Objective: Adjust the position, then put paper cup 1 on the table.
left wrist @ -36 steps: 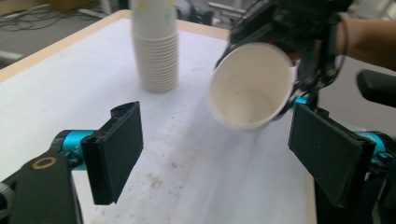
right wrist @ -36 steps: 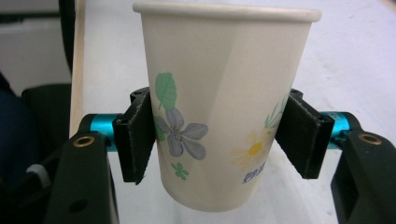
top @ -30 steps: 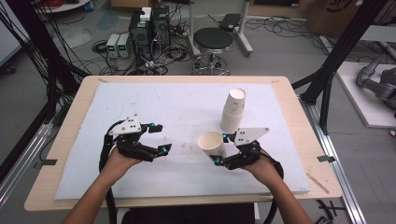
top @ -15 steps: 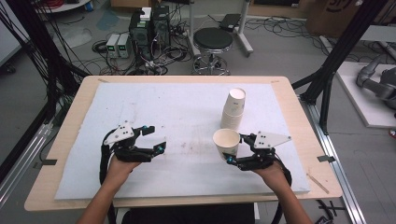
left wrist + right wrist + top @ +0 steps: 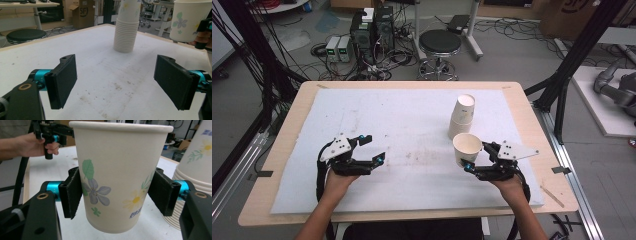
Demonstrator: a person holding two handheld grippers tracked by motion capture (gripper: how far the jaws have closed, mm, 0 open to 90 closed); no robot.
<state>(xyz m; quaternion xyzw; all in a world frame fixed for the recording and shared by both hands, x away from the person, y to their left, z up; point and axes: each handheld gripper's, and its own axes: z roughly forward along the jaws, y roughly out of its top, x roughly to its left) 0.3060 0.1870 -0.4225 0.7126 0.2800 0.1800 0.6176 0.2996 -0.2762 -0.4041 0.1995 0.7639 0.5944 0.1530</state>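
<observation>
Paper cup (image 5: 117, 177), floral print, upright, mouth up: between the pads of the right claw (image 5: 476, 157), jaws just easing apart, left pad touching, just beside the cup stack (image 5: 462, 116). Left claw (image 5: 373, 148): wide, empty, well apart over the table (image 5: 412, 120).

In my left gripper view, the flower-printed white paper cup (image 5: 188, 21) and tall stack of white paper cups (image 5: 126, 27) are cut off by the top edge.
</observation>
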